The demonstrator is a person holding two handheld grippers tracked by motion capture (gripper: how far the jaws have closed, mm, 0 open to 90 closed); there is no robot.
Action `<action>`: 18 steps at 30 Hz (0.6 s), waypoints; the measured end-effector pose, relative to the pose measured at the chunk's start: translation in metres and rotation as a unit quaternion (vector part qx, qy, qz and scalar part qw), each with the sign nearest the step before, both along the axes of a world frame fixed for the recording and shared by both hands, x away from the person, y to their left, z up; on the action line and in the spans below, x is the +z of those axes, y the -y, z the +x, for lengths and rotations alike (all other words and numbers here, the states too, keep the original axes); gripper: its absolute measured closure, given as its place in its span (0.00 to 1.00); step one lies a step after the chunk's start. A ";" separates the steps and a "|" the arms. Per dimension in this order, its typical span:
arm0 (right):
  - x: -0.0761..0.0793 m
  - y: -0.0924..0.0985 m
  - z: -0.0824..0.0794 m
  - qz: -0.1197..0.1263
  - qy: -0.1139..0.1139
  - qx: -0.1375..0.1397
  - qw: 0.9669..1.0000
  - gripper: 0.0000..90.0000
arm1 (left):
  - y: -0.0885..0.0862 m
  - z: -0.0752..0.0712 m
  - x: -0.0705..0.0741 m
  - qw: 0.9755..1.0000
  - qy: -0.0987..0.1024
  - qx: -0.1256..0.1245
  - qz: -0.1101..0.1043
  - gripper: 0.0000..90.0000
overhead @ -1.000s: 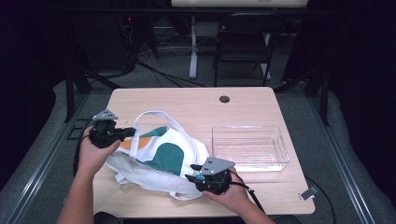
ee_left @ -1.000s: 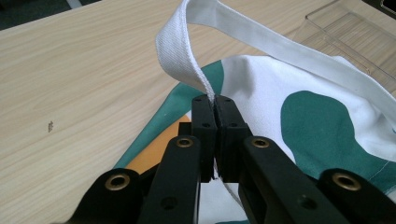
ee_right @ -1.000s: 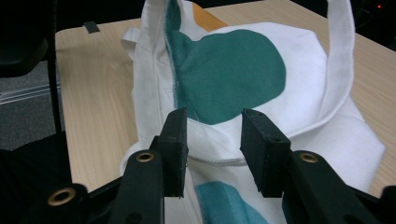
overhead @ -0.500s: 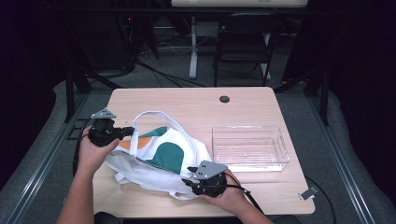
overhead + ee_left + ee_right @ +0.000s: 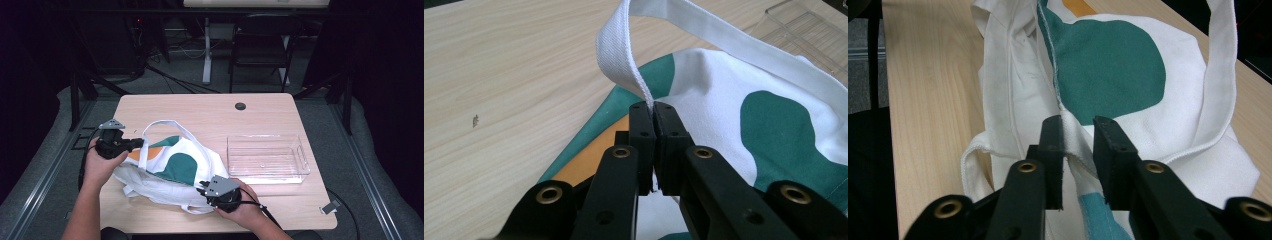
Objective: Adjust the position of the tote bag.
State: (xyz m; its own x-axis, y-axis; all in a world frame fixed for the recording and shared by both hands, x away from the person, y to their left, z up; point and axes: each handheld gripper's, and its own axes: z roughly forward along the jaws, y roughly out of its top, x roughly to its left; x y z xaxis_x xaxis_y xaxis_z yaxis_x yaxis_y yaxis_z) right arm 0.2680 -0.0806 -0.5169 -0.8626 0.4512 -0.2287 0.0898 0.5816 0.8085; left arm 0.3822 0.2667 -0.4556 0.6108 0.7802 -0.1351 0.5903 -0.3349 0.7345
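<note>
With the strap (image 5: 624,60) pinched in the left gripper (image 5: 654,107), the bag's (image 5: 1108,65) edge, between the just-closing right gripper (image 5: 1078,125), may be lost if gathered thinly.

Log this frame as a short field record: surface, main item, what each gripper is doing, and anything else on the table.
surface: light wooden table
main item: white tote bag with green and orange patches, lying slumped
left gripper: shut on the bag's white strap
right gripper: jaws have just been closing, bag's rim fabric between them, a gap still showing
other: clear plastic tray beside the bag, nothing in it
</note>
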 end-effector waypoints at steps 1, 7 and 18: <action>0.000 0.000 0.000 0.001 0.000 -0.002 1.000 0.86 | 0.001 0.000 -0.001 1.000 -0.002 0.002 0.001 0.98; 0.002 0.000 0.000 0.001 -0.001 -0.004 1.000 0.90 | 0.003 -0.001 -0.004 1.000 -0.007 -0.001 0.009 0.97; 0.015 0.002 0.007 0.016 0.005 -0.024 1.000 0.93 | 0.006 -0.010 0.002 1.000 0.015 -0.018 0.003 0.74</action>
